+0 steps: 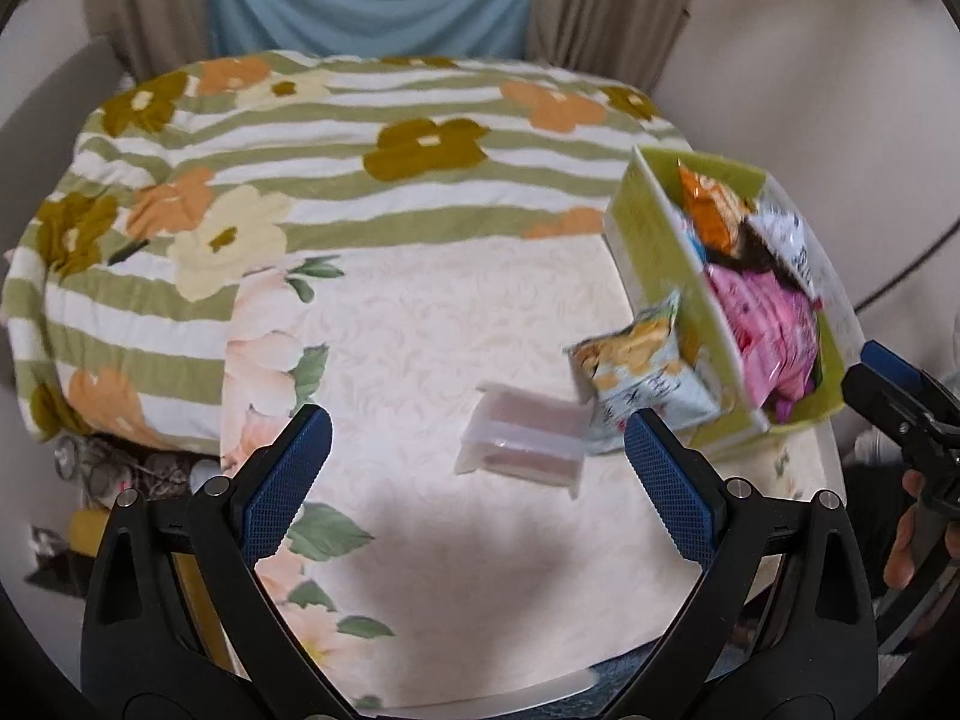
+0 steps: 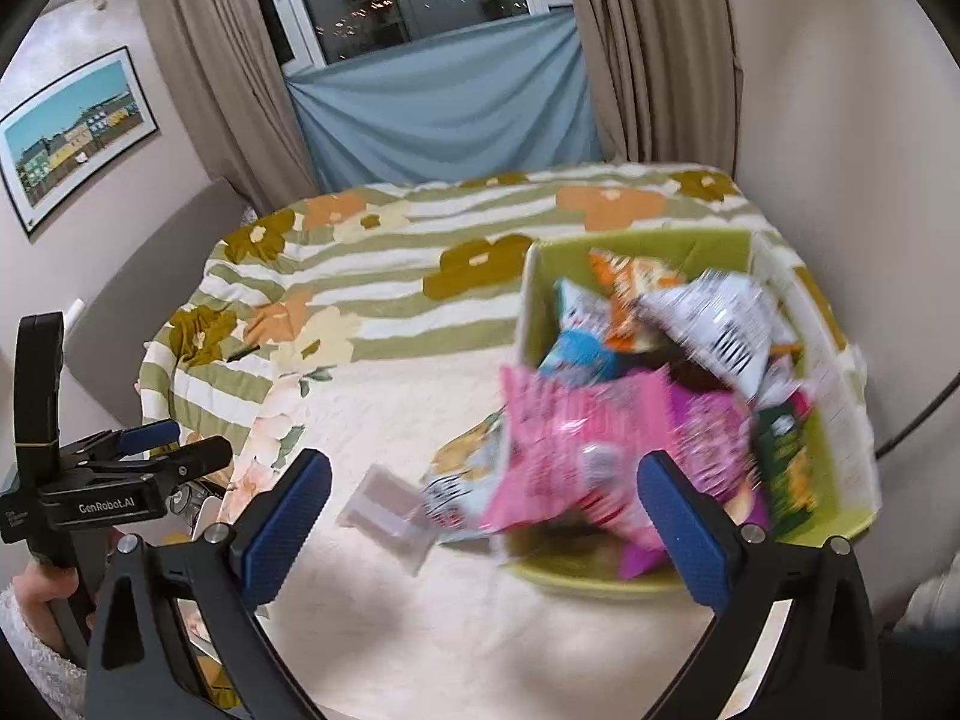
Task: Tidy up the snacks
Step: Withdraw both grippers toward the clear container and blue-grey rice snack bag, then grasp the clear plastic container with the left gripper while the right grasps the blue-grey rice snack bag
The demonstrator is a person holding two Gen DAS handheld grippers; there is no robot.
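"GenRobot.AI" is printed in white on the black left gripper [image 2: 156,450], seemingly closed; the right gripper [image 2: 483,525] gapes, empty. Crinkly foil snack packets, lettering blurred, fill the lime-green box [image 2: 648,249] on the floral-clothed worktop [image 1: 432,324].

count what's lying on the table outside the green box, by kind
Snack bags: 1
Clear packs: 1
Total: 2
Both lie by the box.
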